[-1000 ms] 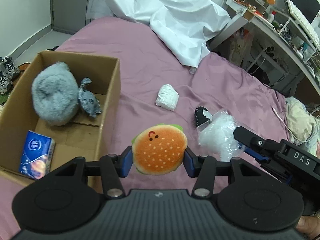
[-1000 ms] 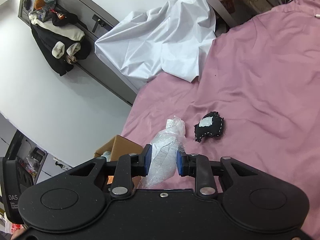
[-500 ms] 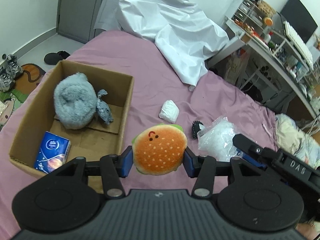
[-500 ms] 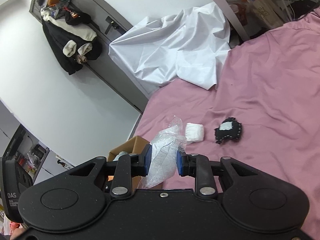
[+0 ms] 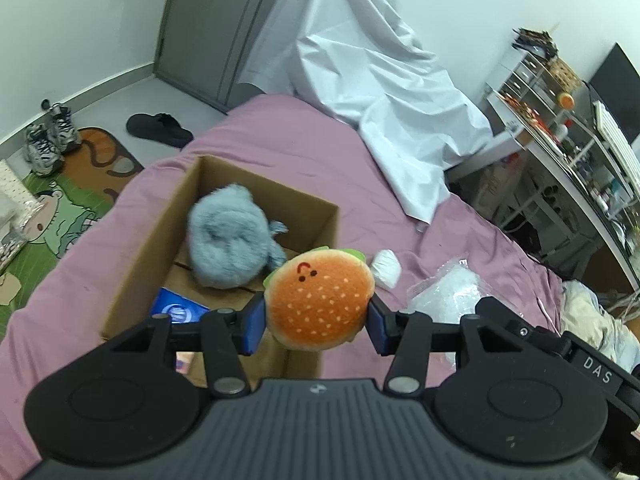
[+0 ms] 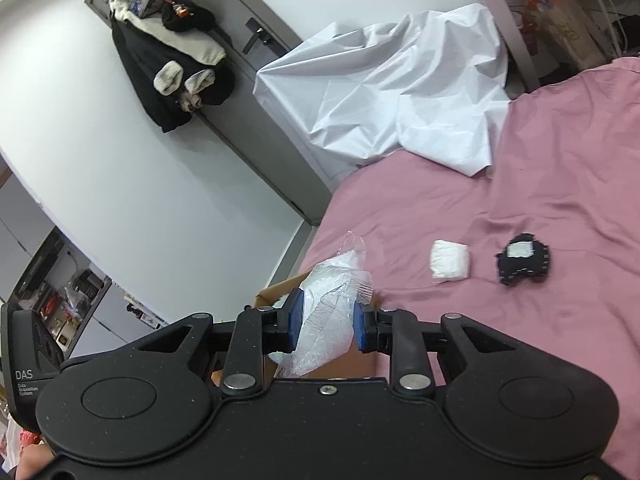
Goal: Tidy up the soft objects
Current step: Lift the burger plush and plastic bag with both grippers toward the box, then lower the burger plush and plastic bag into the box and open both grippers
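My left gripper [image 5: 318,322] is shut on an orange burger plush [image 5: 320,300] and holds it above the near right corner of an open cardboard box [image 5: 324,216]. The box holds a grey fluffy plush [image 5: 228,236] and a blue tissue pack [image 5: 178,310]. My right gripper [image 6: 326,322] is shut on a clear plastic bag of white stuffing [image 6: 332,304], also seen in the left wrist view [image 5: 444,292]. A white soft pad [image 6: 450,260] and a black soft toy [image 6: 524,260] lie on the pink bed.
A white sheet [image 5: 384,92] is heaped at the bed's far end. A desk and shelves [image 5: 560,132] stand to the right. Shoes [image 5: 48,140], a slipper and a cartoon mat lie on the floor to the left. A corner of the box [image 6: 280,290] shows behind the bag.
Both grippers have risen and pulled back with their loads. The box and the bed items now look farther off, and the burger plush sits over the box corner.
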The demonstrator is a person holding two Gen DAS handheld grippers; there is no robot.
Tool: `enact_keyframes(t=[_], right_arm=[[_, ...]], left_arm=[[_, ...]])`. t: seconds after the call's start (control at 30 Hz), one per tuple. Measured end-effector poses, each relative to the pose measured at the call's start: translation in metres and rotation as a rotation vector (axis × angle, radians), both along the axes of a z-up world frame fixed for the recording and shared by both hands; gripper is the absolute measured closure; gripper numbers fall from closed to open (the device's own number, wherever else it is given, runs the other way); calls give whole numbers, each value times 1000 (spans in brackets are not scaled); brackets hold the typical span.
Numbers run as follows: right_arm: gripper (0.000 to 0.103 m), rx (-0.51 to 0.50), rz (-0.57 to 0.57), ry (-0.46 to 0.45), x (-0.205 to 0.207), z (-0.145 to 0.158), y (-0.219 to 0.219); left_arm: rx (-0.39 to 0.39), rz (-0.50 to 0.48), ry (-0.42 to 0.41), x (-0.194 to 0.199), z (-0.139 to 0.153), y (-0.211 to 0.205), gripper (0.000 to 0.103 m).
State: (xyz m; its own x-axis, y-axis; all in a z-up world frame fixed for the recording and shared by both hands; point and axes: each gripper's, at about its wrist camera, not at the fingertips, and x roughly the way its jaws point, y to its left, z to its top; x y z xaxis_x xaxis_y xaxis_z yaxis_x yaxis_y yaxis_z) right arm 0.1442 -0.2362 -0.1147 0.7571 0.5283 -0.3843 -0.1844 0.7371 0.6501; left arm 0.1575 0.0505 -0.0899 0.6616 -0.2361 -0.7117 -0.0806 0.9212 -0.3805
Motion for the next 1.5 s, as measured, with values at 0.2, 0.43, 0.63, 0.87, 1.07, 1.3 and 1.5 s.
enact_keyframes(t=[0.2, 0.43, 0.63, 0.87, 1.07, 1.3, 1.5], right_arm=[[78, -15, 33, -12, 3, 6, 20], [78, -25, 58, -17, 4, 12, 40], [77, -34, 87, -17, 3, 16, 56], [77, -58, 112, -14, 3, 18, 71], [73, -73, 126, -8, 2, 16, 79], [57, -69, 123, -1, -3, 17, 74], [45, -96, 93, -8, -9, 18, 60]], left_arm=[[-1, 21, 41, -4, -11, 14, 53], [-7, 45, 119, -5, -28, 26, 50], [-19, 83, 137, -5, -27, 34, 39], [-19, 113, 111, -7, -21, 38, 34], [-16, 143, 111, -7, -20, 41, 34], [-10, 143, 112, -7, -21, 41, 34], [5, 125, 122, -6, -23, 34, 33]])
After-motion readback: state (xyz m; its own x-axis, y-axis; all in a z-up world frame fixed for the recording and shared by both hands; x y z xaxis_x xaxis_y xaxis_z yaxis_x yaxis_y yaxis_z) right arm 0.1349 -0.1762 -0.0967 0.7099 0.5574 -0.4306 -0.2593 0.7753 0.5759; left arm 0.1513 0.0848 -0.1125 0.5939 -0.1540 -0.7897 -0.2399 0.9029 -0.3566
